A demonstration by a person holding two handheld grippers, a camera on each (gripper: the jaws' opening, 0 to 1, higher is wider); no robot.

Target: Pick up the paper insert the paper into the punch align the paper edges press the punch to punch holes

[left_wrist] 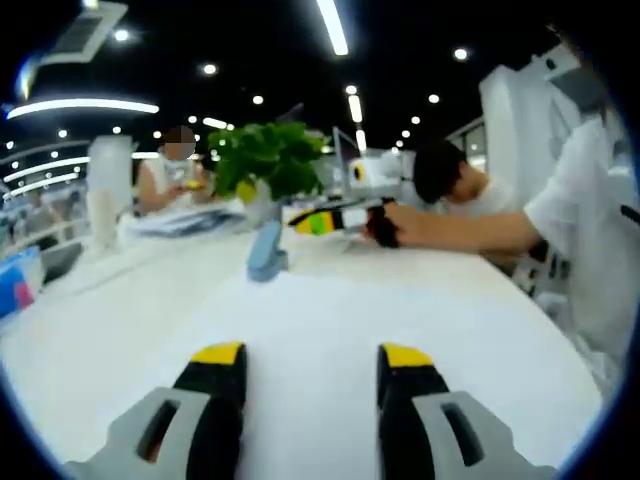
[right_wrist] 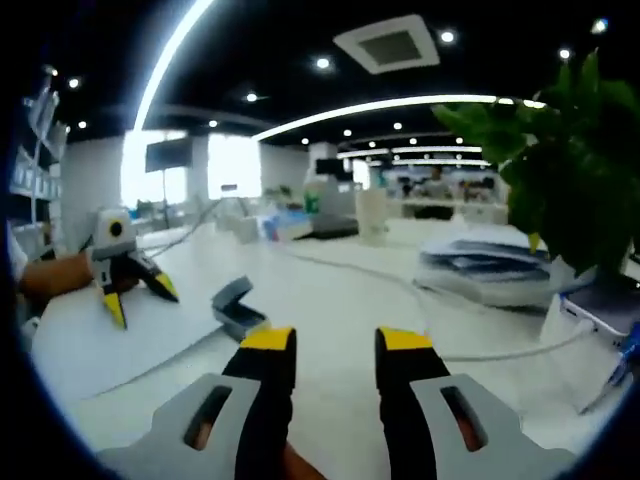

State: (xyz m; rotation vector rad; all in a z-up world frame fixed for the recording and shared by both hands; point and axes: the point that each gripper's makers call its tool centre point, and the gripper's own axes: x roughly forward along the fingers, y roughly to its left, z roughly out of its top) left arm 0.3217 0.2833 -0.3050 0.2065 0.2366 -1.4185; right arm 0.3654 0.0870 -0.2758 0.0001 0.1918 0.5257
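Both claws, left claw (left_wrist: 310, 357) and right claw (right_wrist: 335, 342), are hovering spread and holding nothing. The punch (right_wrist: 237, 307) is sitting just ahead-left of the right claw at the paper (right_wrist: 110, 345) edge, bare worktop (right_wrist: 340, 290) stretching beyond.

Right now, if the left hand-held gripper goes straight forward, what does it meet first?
Probably the hole punch ahead on the white table, slightly left of the line; depth is unclear. The left hand-held gripper is open, holding nothing.
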